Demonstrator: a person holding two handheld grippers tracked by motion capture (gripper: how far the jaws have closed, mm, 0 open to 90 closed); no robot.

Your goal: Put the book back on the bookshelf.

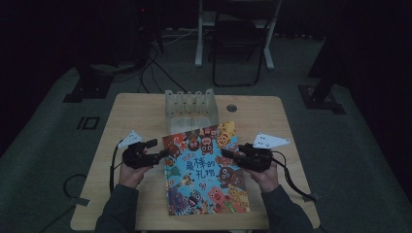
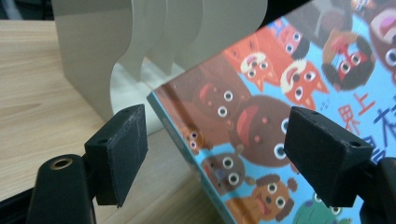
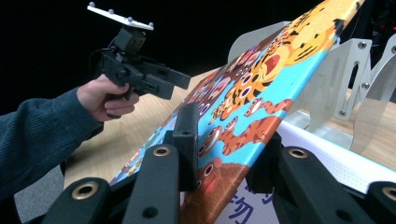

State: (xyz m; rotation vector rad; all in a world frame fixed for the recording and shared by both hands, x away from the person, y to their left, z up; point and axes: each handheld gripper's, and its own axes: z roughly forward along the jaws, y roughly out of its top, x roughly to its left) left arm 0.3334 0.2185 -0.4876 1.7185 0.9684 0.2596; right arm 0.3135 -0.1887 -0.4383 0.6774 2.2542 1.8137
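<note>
Two claws meet at a picture book point(image 1: 206, 170) on the bench point(image 1: 141, 116), its far edge raised toward the white file rack point(image 1: 190, 107). Right claw point(image 3: 224, 154) is clamped on the book's edge; left claw point(image 2: 215, 154) gapes wide astride the opposite edge, pads clear.

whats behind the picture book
A clear divided rack stands right behind the picture book; its front base and the table under the book are covered.
</note>
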